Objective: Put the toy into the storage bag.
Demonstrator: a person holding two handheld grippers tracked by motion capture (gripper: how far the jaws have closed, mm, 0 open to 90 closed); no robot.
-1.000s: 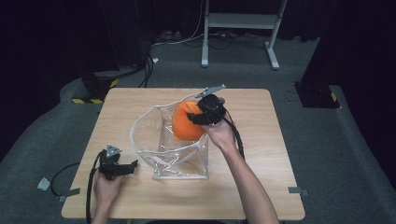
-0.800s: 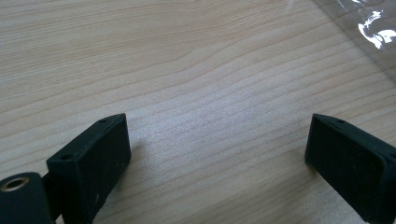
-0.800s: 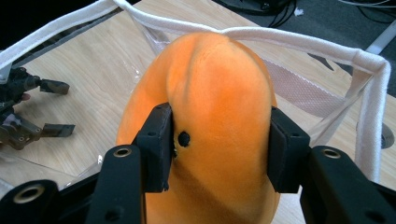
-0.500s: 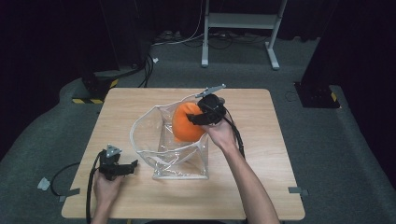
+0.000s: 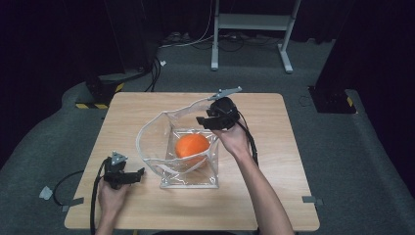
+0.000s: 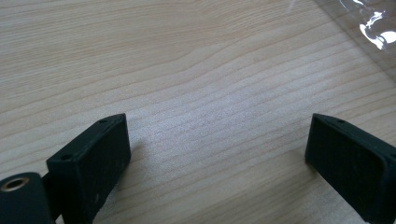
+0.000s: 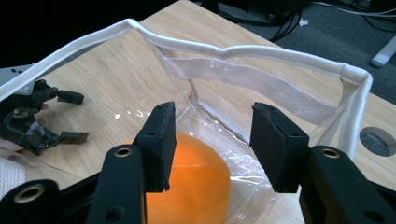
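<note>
High view: a clear bag [image 5: 188, 156] with a white rim is seen standing open at the middle of the desk [image 5: 293, 196]. An orange ball [image 5: 192, 147] lies inside it, on the bag's bottom. The right gripper [image 5: 208, 121] is held above the bag's far right corner, jaws parted, nothing between them. The left gripper [image 5: 139, 172] rests on the desk just beside the bag's near left side, apart from it, jaws open. The placing of the ball is judged done; what seems left is the withdrawal of the right gripper and perhaps the closing or shifting of the bag. Bare desk is seen on all sides of the bag, widest at the right and at the near edge.

Left gripper view: the jaws are spread wide over bare wood, gripping nothing. A corner of the bag [image 6: 373, 28] is seen at the upper right, clear of both jaws.

Right gripper view: the jaws stand open and empty above the ball [image 7: 196, 182], which is seen below and behind them through the plastic. The bag's rim [image 7: 243, 51] runs across ahead and turns down at the right, near the right jaw; a straight lift is judged the safest way out, so that the rim is not snagged. The left gripper [image 7: 70, 116] is seen farther off at the left.
</note>
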